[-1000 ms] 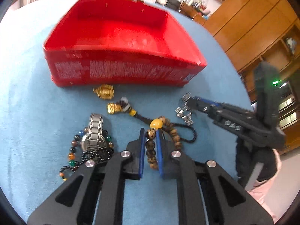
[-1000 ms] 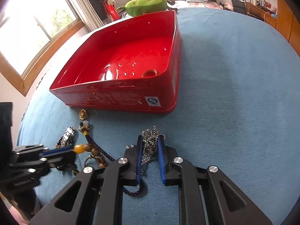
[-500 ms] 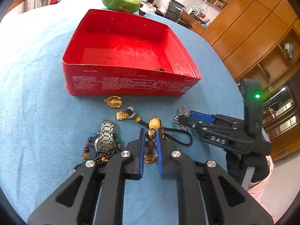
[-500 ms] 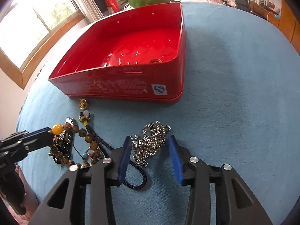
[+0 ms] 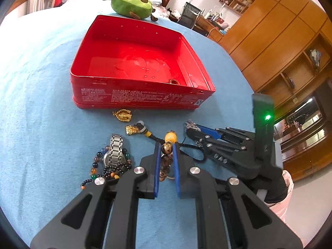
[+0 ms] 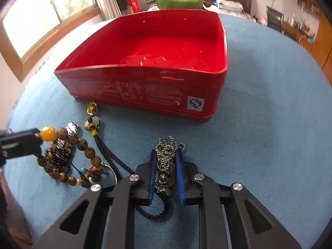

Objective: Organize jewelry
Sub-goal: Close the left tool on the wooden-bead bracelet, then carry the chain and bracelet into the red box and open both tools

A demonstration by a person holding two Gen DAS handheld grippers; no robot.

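Observation:
My left gripper [image 5: 166, 147] is shut on a brown bead bracelet [image 5: 167, 150] with a yellow bead and holds it lifted off the blue cloth; the bracelet hangs from it in the right wrist view [image 6: 83, 145]. My right gripper [image 6: 166, 153] is shut on a silver ball chain [image 6: 167, 155], low over the cloth; it also shows in the left wrist view [image 5: 192, 127]. The open red tin [image 5: 132, 95] stands just beyond, with a small ring [image 5: 173, 81] inside.
On the cloth lie a steel watch [image 5: 114, 152] on a dark bead strand [image 5: 97, 166], a gold pendant [image 5: 122, 115], a gold charm [image 5: 132, 129] on a dark cord [image 6: 112, 155]. A green plush [image 5: 130, 5] sits behind the tin.
My right gripper opened around the silver chain, then closed on it and moved nearer the tin. My left gripper lifted the bead bracelet higher off the cloth.

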